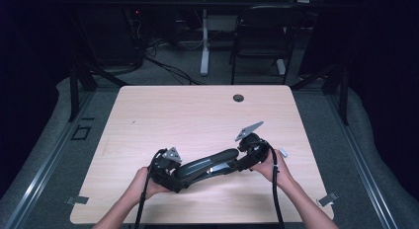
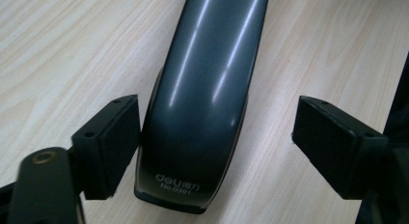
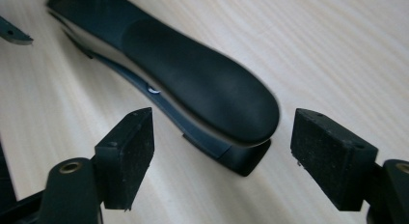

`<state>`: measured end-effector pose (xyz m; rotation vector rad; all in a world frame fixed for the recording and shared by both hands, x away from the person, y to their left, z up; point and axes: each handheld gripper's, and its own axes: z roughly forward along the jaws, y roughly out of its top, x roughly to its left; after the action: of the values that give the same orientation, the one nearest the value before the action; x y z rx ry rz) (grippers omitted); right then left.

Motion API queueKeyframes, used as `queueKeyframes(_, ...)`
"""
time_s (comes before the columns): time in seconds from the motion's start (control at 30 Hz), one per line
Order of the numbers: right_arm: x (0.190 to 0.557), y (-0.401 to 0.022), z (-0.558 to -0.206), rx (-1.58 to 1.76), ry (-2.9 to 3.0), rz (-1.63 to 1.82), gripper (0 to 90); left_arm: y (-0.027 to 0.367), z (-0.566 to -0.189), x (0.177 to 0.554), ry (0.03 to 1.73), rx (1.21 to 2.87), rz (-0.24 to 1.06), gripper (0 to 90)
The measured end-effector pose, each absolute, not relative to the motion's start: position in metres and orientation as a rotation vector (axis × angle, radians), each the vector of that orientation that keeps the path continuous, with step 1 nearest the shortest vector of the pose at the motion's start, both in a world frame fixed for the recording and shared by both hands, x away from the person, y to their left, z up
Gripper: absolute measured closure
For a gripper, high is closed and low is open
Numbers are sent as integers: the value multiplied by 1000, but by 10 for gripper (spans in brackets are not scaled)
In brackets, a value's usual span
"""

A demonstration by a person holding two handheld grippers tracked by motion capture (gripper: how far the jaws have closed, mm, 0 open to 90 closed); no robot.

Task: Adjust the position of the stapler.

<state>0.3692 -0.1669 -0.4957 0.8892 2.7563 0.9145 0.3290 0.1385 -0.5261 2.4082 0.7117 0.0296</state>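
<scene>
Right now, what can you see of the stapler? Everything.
The stapler is long, dark grey, of glossy plastic, and lies flat on the wooden table near the front edge, between the two grippers. Its arched top has a matte grip pad at one end; the other end carries a printed "deli" mark. A metal strip shows under the top along its side. It looks closed. One left pad sits against its side; the right jaws flank it without touching.

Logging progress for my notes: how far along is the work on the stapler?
Done: both grippers are placed at opposite ends of the dark stapler, which lies flat on the table. In hand: the left gripper and right gripper each straddle an end, jaws open. Left: closing on it; nothing is gripped or lifted yet.
</scene>
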Motion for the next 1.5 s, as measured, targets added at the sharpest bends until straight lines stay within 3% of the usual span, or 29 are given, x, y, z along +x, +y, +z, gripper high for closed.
queueKeyframes(0.23, 380, -162, -496, 890, 2768, 1000, 329, 148, -526, 333, 737, 2379, 53, 401)
queueKeyframes(0.87, 375, -163, -495, 878, 2763, 1015, 385, 145, -519, 335, 697, 2425, 86, 428)
queueKeyframes(1.5, 362, -158, -496, 900, 2734, 1008, 440, 156, -519, 346, 762, 2430, 132, 377)
